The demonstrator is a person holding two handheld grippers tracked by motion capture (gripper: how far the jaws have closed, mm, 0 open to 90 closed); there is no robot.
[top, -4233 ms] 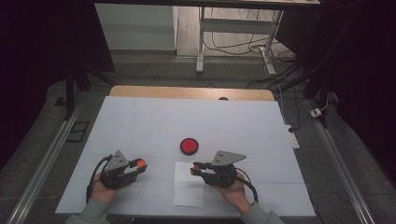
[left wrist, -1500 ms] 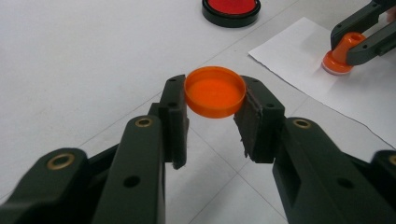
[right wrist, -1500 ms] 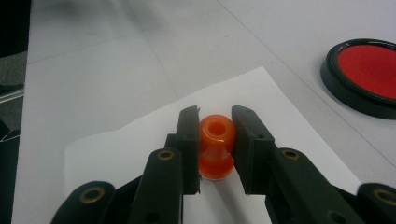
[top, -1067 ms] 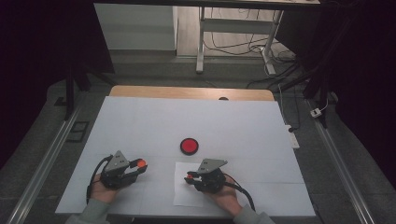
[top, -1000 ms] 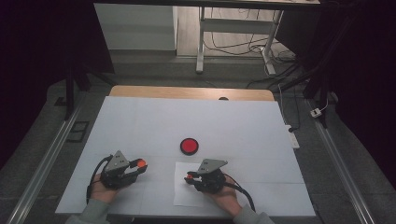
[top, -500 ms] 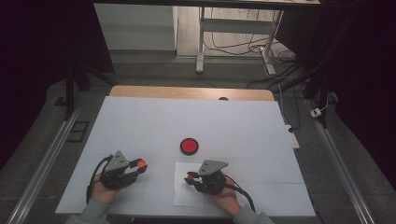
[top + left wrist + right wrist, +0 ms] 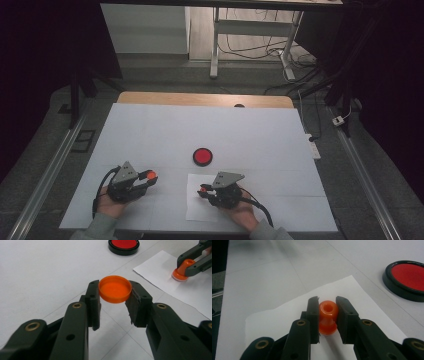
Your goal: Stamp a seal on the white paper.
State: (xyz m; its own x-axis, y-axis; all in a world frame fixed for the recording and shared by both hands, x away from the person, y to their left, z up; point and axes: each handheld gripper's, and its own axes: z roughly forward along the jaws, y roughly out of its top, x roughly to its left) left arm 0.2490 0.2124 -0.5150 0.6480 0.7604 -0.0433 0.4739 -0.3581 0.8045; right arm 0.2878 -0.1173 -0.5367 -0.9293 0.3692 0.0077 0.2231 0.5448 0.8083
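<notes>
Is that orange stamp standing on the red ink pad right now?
No, the stamp stands on the white paper, apart from the red pad farther back.

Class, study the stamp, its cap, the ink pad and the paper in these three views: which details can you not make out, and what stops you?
- Stamp face: in the right gripper view it points down at the paper; the orange handle and jaws hide it.
- Whether the stamp touches the paper: unclear in each view.
- Orange cap sides: covered by the left gripper's jaws.
- Red ink pad: cut off by the left gripper view's top edge.
</notes>
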